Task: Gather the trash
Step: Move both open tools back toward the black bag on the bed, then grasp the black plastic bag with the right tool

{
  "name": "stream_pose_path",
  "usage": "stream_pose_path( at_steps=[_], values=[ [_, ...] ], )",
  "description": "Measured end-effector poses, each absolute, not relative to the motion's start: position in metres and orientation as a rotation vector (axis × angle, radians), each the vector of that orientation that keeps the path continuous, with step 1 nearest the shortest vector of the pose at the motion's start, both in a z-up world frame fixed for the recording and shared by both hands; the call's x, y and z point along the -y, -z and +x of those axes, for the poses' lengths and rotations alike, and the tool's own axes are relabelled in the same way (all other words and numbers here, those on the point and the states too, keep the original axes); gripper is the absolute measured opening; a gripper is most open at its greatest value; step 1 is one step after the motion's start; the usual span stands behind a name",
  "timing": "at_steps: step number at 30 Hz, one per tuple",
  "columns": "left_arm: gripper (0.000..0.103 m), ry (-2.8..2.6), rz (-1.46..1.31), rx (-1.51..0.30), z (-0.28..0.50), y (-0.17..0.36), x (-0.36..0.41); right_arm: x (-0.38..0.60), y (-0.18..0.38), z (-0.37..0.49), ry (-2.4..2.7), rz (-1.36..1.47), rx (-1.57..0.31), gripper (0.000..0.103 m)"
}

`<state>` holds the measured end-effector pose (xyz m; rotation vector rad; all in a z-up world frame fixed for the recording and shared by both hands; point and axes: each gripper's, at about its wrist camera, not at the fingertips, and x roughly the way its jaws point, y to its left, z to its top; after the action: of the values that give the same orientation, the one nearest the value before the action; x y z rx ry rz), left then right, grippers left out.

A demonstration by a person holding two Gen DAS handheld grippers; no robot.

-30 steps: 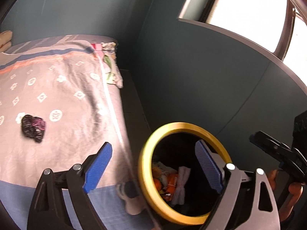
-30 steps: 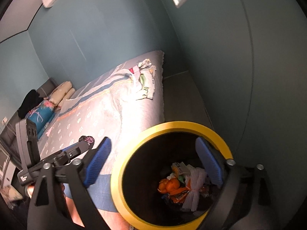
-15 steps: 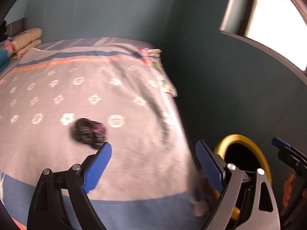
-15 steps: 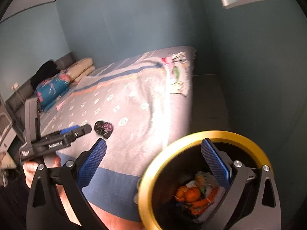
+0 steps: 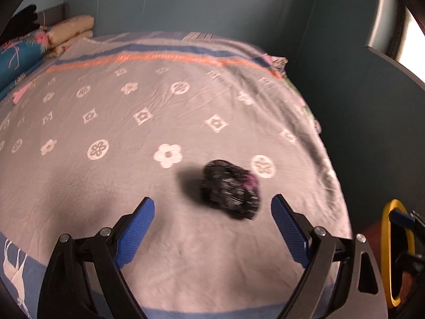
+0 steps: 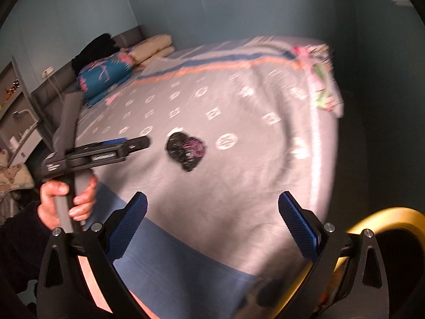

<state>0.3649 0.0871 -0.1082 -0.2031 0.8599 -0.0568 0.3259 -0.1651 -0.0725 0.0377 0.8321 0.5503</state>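
1. My left claw (image 5: 212, 228) is spread wide and holds nothing, hovering over the bed (image 5: 106, 186).
2. The crumpled black wrapper (image 5: 229, 192) lies on the grey bedspread, just beyond and between its fingers.
3. My right claw (image 6: 212, 226) is also apart and empty.
4. The yellow-rimmed bin (image 6: 393, 218) sits beside the bed.

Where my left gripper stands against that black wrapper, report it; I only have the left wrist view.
Observer: In the right wrist view, the left gripper tip stops short of the black wrapper; a gap shows between them.
Operator: Give me the right gripper's state.
Observer: The right gripper has its jaws wide open, holding nothing.
Operator: Place the bin from there.
Observer: The yellow-rimmed bin lies off the bed edge, just behind that gripper's right-hand jaw.
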Motion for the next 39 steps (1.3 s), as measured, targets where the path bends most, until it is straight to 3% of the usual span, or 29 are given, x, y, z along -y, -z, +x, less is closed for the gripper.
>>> stream_pose_path(
  at_steps=[14, 23, 27, 29, 33, 37, 39],
  values=[
    [0.085, 0.1, -0.432, -0.988, 0.431, 0.157, -0.122, 0.069, 0.14, 0.403, -0.587, 0.014, -0.958, 0.095],
    [0.069, 0.187, -0.511, -1.029, 0.444, 0.175, -0.112, 0.041, 0.157, 0.431, -0.588, 0.016, -0.989, 0.094],
    [0.056, 0.226, -0.557, -1.039, 0.449, 0.179, -0.11, 0.031, 0.165, 0.438, -0.576, -0.006, -1.014, 0.074],
    [0.047, 0.241, -0.576, -1.042, 0.45, 0.18, -0.109, 0.028, 0.169, 0.442, -0.571, 0.002, -1.024, 0.071],
    [0.031, 0.258, -0.601, -1.044, 0.449, 0.183, -0.107, 0.023, 0.175, 0.449, -0.572, 0.007, -1.046, 0.048],
    [0.024, 0.25, -0.612, -1.043, 0.449, 0.185, -0.11, 0.022, 0.181, 0.452, -0.561, -0.003, -1.057, 0.039],
    [0.019, 0.245, -0.62, -1.039, 0.447, 0.186, -0.112, 0.025, 0.184, 0.454, -0.551, 0.006, -1.069, 0.027]
  ],
)
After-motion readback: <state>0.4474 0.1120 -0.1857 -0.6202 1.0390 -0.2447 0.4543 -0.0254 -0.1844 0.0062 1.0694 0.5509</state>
